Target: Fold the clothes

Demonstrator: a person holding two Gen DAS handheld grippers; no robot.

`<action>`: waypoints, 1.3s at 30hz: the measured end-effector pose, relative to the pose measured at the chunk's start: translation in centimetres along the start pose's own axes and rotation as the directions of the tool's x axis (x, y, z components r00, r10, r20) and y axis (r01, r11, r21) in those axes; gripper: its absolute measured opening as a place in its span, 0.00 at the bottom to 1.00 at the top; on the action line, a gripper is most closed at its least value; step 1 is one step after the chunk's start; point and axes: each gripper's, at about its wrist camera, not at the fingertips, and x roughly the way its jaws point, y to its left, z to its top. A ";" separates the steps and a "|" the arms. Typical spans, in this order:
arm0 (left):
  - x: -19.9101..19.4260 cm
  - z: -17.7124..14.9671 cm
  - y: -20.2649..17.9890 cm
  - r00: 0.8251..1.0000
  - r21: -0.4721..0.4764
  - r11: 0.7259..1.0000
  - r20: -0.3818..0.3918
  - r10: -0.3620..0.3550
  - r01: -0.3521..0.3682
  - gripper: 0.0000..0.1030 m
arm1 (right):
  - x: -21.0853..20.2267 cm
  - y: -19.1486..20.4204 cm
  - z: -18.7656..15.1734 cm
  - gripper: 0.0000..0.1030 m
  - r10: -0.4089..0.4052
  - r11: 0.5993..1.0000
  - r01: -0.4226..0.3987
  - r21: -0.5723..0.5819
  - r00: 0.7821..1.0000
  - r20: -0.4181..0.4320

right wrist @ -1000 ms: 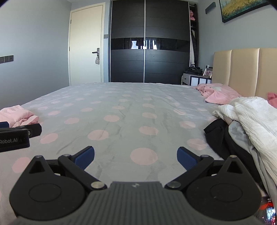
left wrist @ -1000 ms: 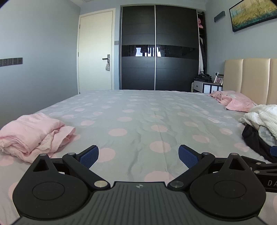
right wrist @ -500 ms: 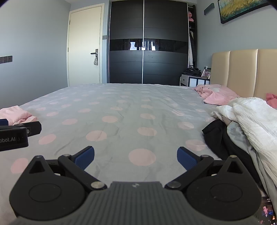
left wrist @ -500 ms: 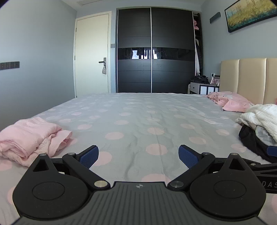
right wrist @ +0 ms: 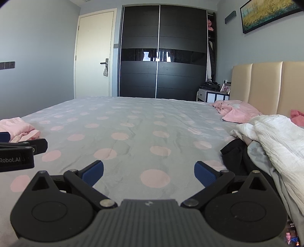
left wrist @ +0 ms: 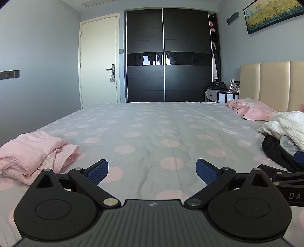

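Observation:
A folded pink garment (left wrist: 36, 152) lies at the left on the grey bedsheet with pink dots (left wrist: 152, 133); the right wrist view shows the same pink garment (right wrist: 17, 127) at its left edge. A heap of loose clothes, white (right wrist: 275, 136) over black (right wrist: 237, 157), lies at the right; from the left wrist it appears as the white cloth (left wrist: 286, 125) and black cloth (left wrist: 275, 153). My left gripper (left wrist: 152, 170) hovers open over bare sheet, holding nothing. My right gripper (right wrist: 149, 171) is open too, just left of the black cloth.
A pink pillow (right wrist: 237, 112) rests by the beige headboard (right wrist: 266, 85). A black sliding wardrobe (left wrist: 167, 57), a white door (left wrist: 98, 60) and a bedside table (left wrist: 220, 95) stand past the far edge of the bed. A framed picture (left wrist: 273, 15) hangs on the right wall.
Both cameras have tilted up a little, so the bed sits lower in each view. Both grippers stay open and hold nothing.

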 end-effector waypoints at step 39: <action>0.3 -0.5 -0.9 0.999 0.020 1.000 -0.054 -0.006 0.008 0.98 | 0.0 -0.7 -0.1 0.99 0.013 1.000 -0.012 0.024 0.998 -0.061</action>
